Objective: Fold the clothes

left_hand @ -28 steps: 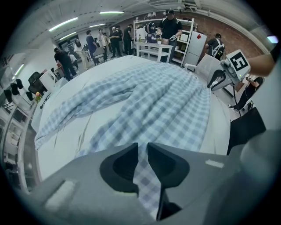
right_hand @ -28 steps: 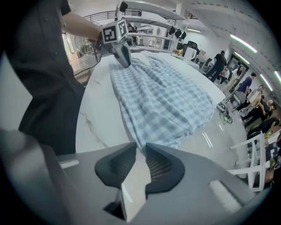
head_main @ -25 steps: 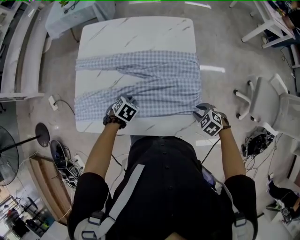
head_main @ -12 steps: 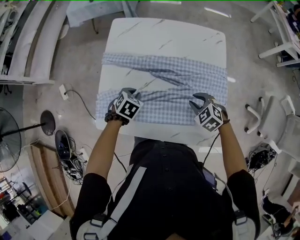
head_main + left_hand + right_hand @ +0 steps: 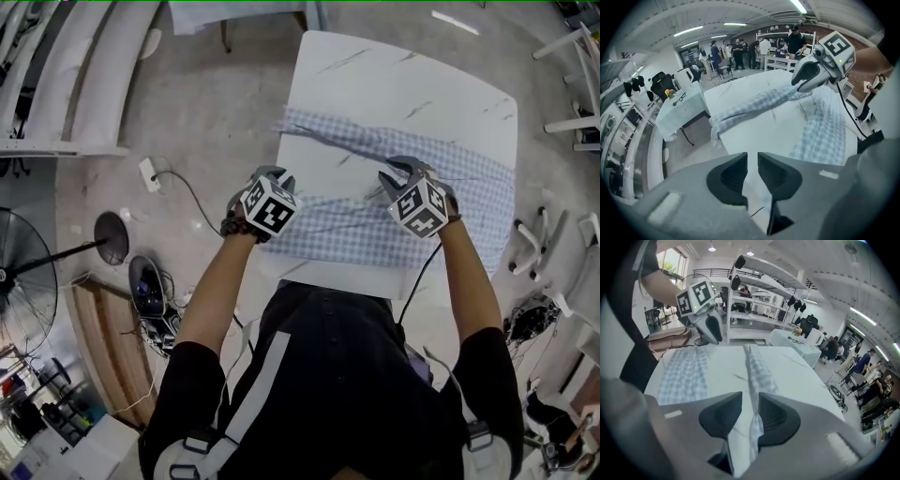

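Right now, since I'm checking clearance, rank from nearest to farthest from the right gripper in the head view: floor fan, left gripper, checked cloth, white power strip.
1. checked cloth, between the jaws of the right gripper.
2. left gripper, to its left, at the table edge.
3. white power strip, on the floor farther left.
4. floor fan, far left edge.

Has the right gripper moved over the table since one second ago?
Yes. The right gripper was at the table's near edge; now it is over the middle, farther from the person, shut on the checked cloth.
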`<state>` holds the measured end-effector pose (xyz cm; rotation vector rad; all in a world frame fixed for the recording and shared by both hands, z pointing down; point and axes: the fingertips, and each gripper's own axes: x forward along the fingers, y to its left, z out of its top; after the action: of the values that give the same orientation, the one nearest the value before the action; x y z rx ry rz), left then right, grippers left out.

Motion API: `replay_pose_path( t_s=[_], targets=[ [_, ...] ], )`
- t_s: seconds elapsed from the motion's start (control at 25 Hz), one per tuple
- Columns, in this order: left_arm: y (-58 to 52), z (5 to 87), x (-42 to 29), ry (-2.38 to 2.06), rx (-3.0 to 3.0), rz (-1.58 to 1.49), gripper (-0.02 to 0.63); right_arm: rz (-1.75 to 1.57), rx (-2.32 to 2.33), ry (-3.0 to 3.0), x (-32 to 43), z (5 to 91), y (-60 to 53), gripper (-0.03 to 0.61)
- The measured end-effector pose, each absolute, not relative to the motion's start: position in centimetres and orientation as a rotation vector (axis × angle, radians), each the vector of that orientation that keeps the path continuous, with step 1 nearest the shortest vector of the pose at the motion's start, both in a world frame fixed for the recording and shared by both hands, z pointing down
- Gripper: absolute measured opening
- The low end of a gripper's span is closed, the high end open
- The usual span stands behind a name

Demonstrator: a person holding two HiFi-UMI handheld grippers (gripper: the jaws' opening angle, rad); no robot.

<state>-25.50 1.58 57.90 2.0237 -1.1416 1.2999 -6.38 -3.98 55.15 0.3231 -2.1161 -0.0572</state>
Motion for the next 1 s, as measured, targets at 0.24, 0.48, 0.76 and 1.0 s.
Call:
replay_pose_path(
  t_s=[0.24, 0.48, 0.76, 1.0],
  targets=[
    [-2.5, 58.3, -29.8, -1.147, 2.12, 1.335, 0.075, -0.045, 0.34, -2.108, -12.6, 54.7, -6.9, 0.112],
    [-8.2, 58.8, -29.7, -1.144, 2.267, 1.508, 0.074, 0.034, 0.315, -2.104, -15.1, 56.6, -8.5, 0.107],
    [-10.4, 60.4, -28.7, -0.988, 2.324, 1.634, 0.077, 0.139, 0.199, -2.078, -17.0, 58.6, -10.4, 0.14],
    [-10.2, 61.5, -28.5, -0.933, 2.31, 1.642, 0.017, 0.137, 0.17, -2.058, -17.0, 59.8, -11.0, 0.057]
  ],
)
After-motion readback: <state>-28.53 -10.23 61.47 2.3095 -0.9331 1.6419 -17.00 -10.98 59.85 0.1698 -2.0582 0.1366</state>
